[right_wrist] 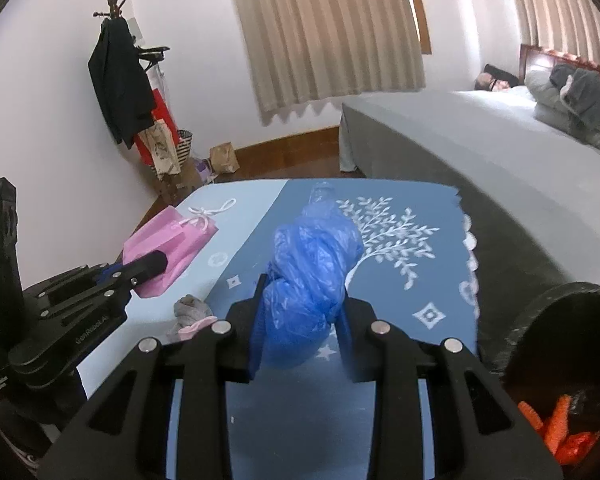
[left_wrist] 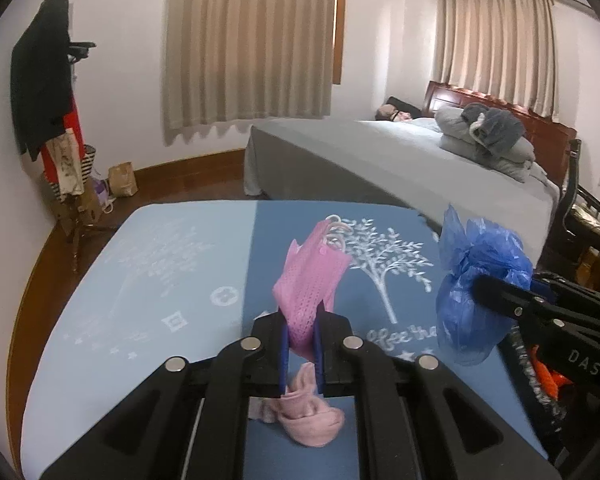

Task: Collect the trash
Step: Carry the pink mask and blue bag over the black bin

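My left gripper (left_wrist: 301,334) is shut on a pink mesh bag (left_wrist: 312,276) with white string handles, held up above the blue tablecloth (left_wrist: 140,280). In the right wrist view the same pink mesh bag (right_wrist: 172,246) sticks out of the left gripper (right_wrist: 156,262) at the left. My right gripper (right_wrist: 302,312) is shut on a crumpled blue plastic bag (right_wrist: 308,276), lifted off the cloth. The blue plastic bag (left_wrist: 476,280) also shows at the right of the left wrist view. A crumpled pink-grey sock (left_wrist: 308,420) lies on the cloth below the left gripper; the same sock (right_wrist: 192,312) shows in the right wrist view.
A black bin (right_wrist: 556,344) with orange scraps (right_wrist: 556,428) inside stands at the table's right edge. A grey bed (left_wrist: 380,160) with pillows lies beyond the table. A coat stand (left_wrist: 56,100) with clothes and a paper bag (left_wrist: 122,180) occupy the far left corner.
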Demonstrator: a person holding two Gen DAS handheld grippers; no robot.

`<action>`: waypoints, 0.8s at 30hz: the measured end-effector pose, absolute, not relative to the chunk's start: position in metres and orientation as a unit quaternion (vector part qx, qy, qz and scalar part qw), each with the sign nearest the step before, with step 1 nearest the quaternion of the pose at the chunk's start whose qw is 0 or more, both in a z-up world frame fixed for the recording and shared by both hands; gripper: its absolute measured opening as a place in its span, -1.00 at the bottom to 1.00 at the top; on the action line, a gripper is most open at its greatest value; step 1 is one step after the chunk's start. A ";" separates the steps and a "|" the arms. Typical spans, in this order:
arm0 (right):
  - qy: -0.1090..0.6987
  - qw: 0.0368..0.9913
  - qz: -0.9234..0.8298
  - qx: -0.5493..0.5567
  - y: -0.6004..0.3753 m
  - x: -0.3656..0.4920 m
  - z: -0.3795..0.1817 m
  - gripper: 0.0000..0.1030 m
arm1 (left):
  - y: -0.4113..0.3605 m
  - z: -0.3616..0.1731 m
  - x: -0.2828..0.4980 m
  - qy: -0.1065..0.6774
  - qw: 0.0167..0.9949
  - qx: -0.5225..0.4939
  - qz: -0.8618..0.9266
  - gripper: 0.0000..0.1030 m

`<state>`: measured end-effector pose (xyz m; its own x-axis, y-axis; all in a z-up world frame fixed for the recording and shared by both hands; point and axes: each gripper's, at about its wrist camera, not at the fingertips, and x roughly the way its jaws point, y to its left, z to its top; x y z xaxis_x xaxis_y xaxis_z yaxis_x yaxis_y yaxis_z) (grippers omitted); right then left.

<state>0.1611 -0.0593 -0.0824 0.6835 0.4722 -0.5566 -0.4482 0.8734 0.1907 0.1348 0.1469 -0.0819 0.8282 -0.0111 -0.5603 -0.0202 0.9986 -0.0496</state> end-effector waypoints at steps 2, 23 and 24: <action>0.303 0.920 0.246 0.023 -0.067 0.157 -0.077 -0.43 | 0.142 -0.079 0.135 0.290 0.957 -0.026 -0.003 -0.81; 0.256 0.952 0.162 0.044 -0.164 0.119 -0.042 -0.43 | 0.059 -0.054 0.128 0.267 0.959 -0.007 -0.096 -0.81; 0.254 0.953 0.158 0.045 -0.169 0.117 -0.041 -0.43 | 0.054 -0.053 0.127 0.266 0.959 -0.006 -0.101 -0.81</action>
